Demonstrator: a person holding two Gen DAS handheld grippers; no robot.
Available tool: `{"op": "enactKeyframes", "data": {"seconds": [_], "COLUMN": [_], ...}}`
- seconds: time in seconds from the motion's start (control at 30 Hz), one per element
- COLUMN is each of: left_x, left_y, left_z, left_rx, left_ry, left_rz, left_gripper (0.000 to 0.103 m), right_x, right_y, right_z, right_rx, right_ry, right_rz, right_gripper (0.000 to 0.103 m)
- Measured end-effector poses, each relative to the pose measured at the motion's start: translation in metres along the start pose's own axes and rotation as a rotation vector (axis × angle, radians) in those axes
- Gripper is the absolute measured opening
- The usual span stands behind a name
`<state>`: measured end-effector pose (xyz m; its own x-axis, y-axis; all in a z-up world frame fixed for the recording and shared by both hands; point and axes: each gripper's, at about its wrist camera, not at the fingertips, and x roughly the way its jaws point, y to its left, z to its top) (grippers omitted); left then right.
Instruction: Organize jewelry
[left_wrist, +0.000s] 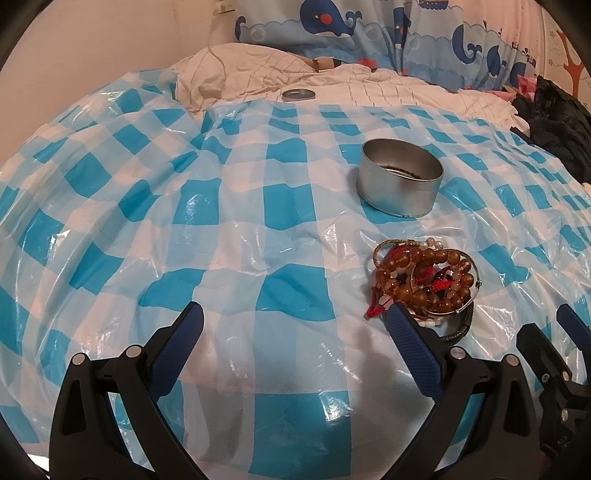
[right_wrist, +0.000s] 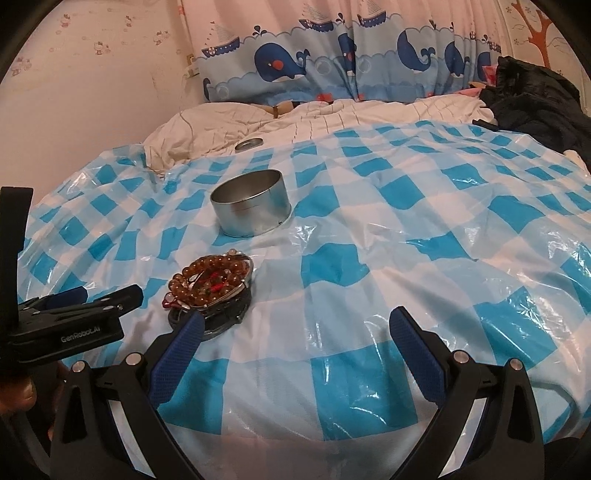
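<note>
A pile of jewelry (left_wrist: 424, 280) lies on the blue-checked plastic sheet (left_wrist: 221, 236): amber bead bracelets, red cord, white pearls, a metal bangle and a dark braided band. It also shows in the right wrist view (right_wrist: 210, 282). A round open metal tin (left_wrist: 400, 181) stands behind it, with something small and dark inside; it shows in the right wrist view (right_wrist: 251, 206) too. My left gripper (left_wrist: 295, 321) is open and empty, its right fingertip (left_wrist: 399, 317) at the pile's near edge. My right gripper (right_wrist: 297, 326) is open and empty, its left fingertip (right_wrist: 194, 325) by the pile.
The tin's lid (left_wrist: 299, 95) lies far back on the white quilt (left_wrist: 388, 88); it also shows in the right wrist view (right_wrist: 249, 144). A whale-print curtain (right_wrist: 332, 66) hangs behind the bed. Dark clothing (right_wrist: 535, 96) lies at the far right.
</note>
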<state>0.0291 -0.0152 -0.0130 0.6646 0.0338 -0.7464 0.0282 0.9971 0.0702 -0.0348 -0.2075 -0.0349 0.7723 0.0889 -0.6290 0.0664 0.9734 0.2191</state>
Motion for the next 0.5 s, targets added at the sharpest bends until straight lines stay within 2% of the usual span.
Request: {"op": "enactKeyframes", "data": {"seconds": [0.5], "left_x": [0.0024], "left_y": [-0.007], "left_z": [0.0011], "left_rx": [0.016], "left_ry": [0.006], "left_rz": [-0.004], "left_gripper": [0.095], "right_x": [0.0034], "right_y": [-0.0016], "right_z": [0.0008], "right_rx": [-0.011], "right_ry": [0.007], "right_rz": [-0.013], "right_gripper": [0.096]}}
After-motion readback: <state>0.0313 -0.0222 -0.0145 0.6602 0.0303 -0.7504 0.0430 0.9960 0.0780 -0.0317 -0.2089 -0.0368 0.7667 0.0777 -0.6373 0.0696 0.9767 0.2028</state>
